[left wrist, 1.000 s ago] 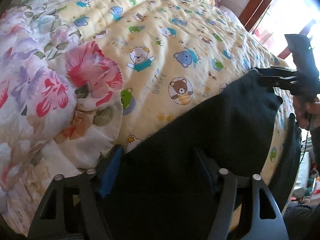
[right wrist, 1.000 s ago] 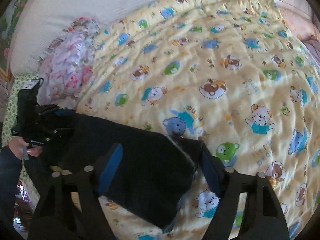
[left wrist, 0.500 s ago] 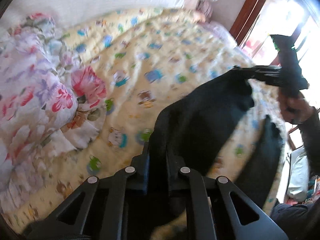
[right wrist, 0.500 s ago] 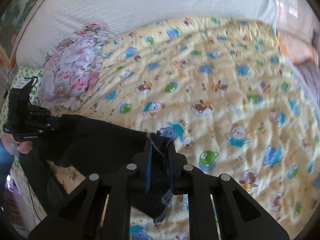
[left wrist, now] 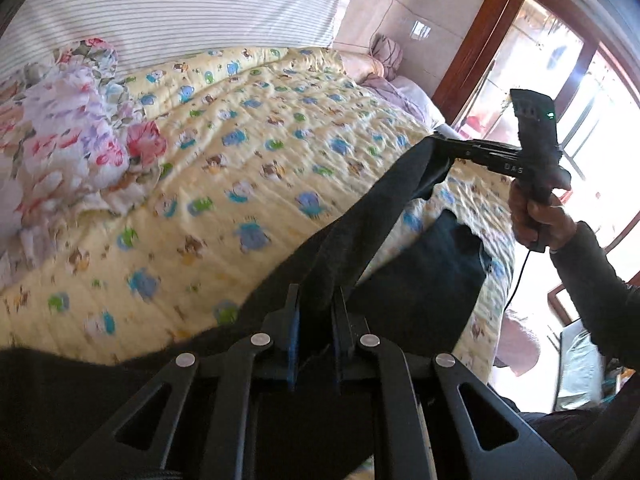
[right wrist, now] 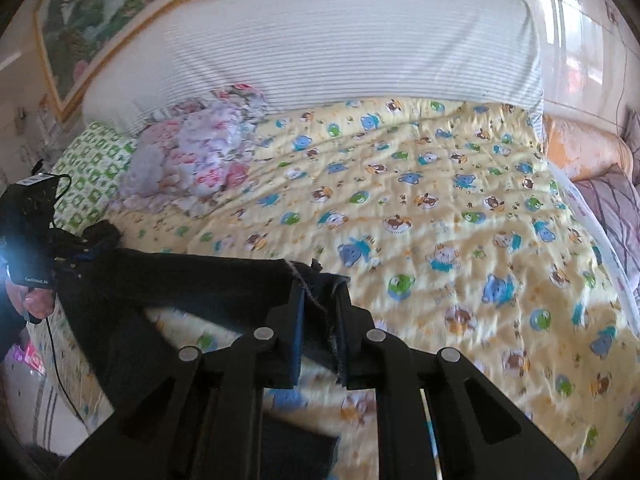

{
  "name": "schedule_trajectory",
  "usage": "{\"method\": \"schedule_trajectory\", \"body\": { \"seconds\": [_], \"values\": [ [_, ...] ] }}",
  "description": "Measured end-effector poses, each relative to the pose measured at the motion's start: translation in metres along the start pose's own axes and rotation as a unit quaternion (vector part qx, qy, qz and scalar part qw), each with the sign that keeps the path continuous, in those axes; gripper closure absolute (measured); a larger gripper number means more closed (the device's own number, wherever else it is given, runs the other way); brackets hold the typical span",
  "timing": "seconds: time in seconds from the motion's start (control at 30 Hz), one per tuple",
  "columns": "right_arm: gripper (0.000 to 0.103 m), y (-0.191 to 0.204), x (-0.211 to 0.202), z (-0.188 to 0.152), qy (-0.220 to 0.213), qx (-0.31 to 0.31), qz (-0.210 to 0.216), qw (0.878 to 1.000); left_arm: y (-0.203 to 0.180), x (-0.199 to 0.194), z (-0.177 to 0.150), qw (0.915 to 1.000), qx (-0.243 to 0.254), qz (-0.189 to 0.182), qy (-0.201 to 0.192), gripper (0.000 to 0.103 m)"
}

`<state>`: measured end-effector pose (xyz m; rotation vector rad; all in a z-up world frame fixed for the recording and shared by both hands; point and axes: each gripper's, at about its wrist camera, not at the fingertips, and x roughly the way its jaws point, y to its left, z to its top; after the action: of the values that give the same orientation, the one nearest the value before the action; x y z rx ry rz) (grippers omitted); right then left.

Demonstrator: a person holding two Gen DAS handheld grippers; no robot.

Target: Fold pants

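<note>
The dark navy pants (left wrist: 404, 184) hang stretched in the air between my two grippers, above the yellow bear-print quilt (left wrist: 248, 168). My left gripper (left wrist: 316, 300) is shut on one end of the pants' edge. My right gripper (right wrist: 320, 300) is shut on the other end, a frayed corner (right wrist: 316, 276). In the left wrist view the right gripper (left wrist: 440, 144) shows at the upper right with the cloth pinched. In the right wrist view the left gripper (right wrist: 80, 248) shows at the far left. The rest of the pants (right wrist: 120, 344) droops below the taut edge.
A crumpled floral blanket (left wrist: 68, 148) lies at the head of the bed by the striped headboard (right wrist: 320, 52). A green-patterned pillow (right wrist: 92, 172) sits at the bed's left. A wooden door frame and bright window (left wrist: 560, 80) stand beyond the bed's far side.
Both grippers have closed on the pants' edge and lifted it off the quilt. The cloth now hangs stretched between them, higher than before.
</note>
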<state>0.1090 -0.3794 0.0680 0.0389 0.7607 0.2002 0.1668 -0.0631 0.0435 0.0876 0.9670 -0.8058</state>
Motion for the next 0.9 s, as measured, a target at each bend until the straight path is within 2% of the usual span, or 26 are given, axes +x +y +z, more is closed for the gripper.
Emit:
{"method": "schedule_trajectory", "body": {
  "seconds": [0.33,0.6,0.9],
  "values": [
    [0.088,0.015,-0.033,-0.058,-0.020,-0.023,-0.005,1.000,-0.032,0.005,-0.043,0.9991,0.012,0.036,-0.016,0.092],
    [0.093,0.027,-0.056,-0.097,-0.038,-0.049,-0.041,0.997,-0.046,0.004,-0.071,0.9982,0.021,0.045,-0.033,0.092],
    [0.098,0.039,-0.051,-0.132,-0.008,-0.035,-0.041,0.999,-0.050,0.021,-0.095,0.9981,0.026,0.055,-0.011,0.092]
  ]
}}
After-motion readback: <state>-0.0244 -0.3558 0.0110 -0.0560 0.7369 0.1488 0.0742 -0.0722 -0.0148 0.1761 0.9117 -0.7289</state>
